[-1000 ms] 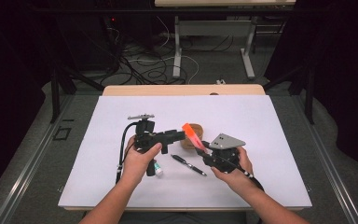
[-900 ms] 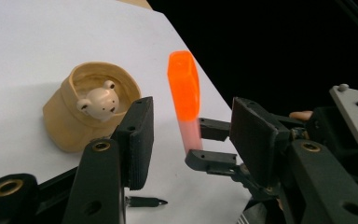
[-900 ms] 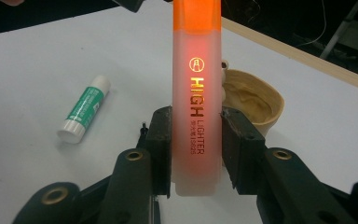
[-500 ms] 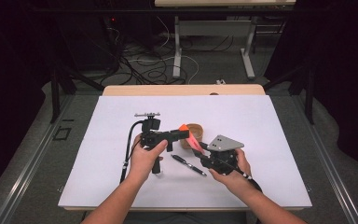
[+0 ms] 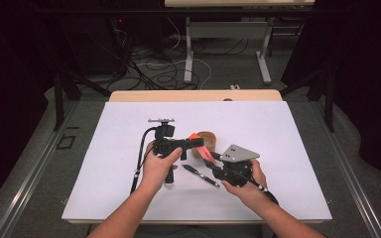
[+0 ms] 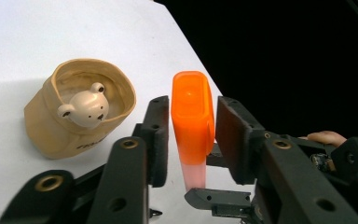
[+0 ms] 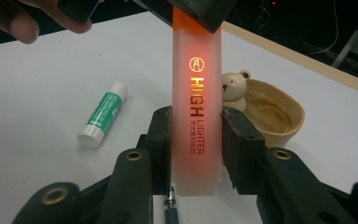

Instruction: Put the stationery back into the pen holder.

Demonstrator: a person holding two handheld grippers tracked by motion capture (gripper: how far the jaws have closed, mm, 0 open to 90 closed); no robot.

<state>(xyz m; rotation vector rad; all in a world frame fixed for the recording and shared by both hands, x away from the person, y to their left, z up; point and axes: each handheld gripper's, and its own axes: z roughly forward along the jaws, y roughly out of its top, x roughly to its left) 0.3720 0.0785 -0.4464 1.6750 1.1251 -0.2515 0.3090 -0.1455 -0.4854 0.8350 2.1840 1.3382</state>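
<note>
A small tan pot (image 6: 81, 109) with a little bear figure (image 6: 85, 106) peeking from its rim sits on the white board (image 5: 287, 129) that covers the wooden table (image 5: 193, 95). A black pen (image 5: 200, 174) lies nearer the front edge, and a green-and-white glue stick (image 7: 103, 114) rests flat close by. Behind the table, cables (image 5: 154, 69) sprawl over the floor among desk legs (image 5: 265, 54).
</note>
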